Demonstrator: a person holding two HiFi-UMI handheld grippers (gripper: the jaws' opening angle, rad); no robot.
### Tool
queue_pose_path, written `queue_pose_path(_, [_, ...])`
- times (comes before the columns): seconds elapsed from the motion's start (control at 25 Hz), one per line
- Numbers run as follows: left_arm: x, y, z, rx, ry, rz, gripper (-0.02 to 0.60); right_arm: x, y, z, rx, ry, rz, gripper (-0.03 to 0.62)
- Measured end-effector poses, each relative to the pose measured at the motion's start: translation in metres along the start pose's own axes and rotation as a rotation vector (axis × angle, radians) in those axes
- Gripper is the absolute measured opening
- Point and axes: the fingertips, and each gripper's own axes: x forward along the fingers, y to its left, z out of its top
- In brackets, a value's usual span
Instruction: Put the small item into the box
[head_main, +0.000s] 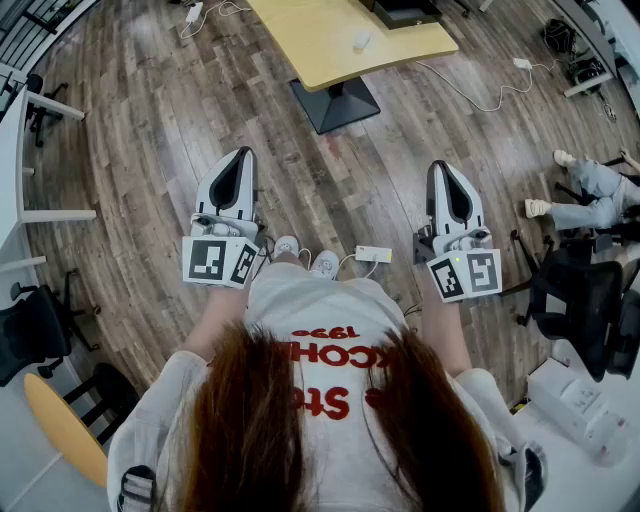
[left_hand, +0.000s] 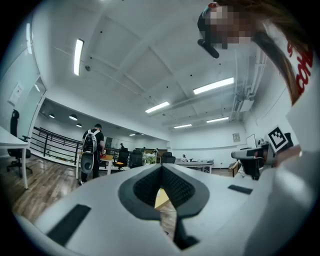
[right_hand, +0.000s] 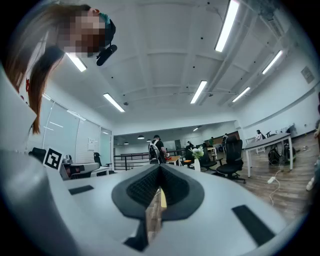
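Observation:
In the head view a yellow table (head_main: 340, 45) stands ahead on the wood floor. On it lie a small white item (head_main: 361, 40) and, at the far edge, a dark box (head_main: 405, 12), partly cut off. My left gripper (head_main: 243, 155) and right gripper (head_main: 440, 168) are held at waist height, well short of the table, both pointing toward it. Each is shut with nothing between the pads. In the left gripper view the left gripper (left_hand: 161, 167) has its tips together, and a sliver of yellow table shows through the gap below. The right gripper (right_hand: 160, 167) looks the same in its own view.
The table's dark base (head_main: 335, 103) sits between me and the item. A white power strip (head_main: 373, 254) and cables lie by my feet. A seated person (head_main: 590, 195) and black chairs (head_main: 585, 290) are at right. A white desk (head_main: 12, 150) stands at left.

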Motion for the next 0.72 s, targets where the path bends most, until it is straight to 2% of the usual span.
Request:
queue_pose_path(0.36, [0.001,-0.002,0.005,0.012,0.001,0.018,0.005,0.003,-0.005,0.000,0.031,0.003,0.028,0.005])
queue_pose_path(0.72, [0.011,0.015,-0.003,-0.003,0.013,0.044,0.003,0.022,-0.009,-0.003,0.054,0.008,0.046,0.005])
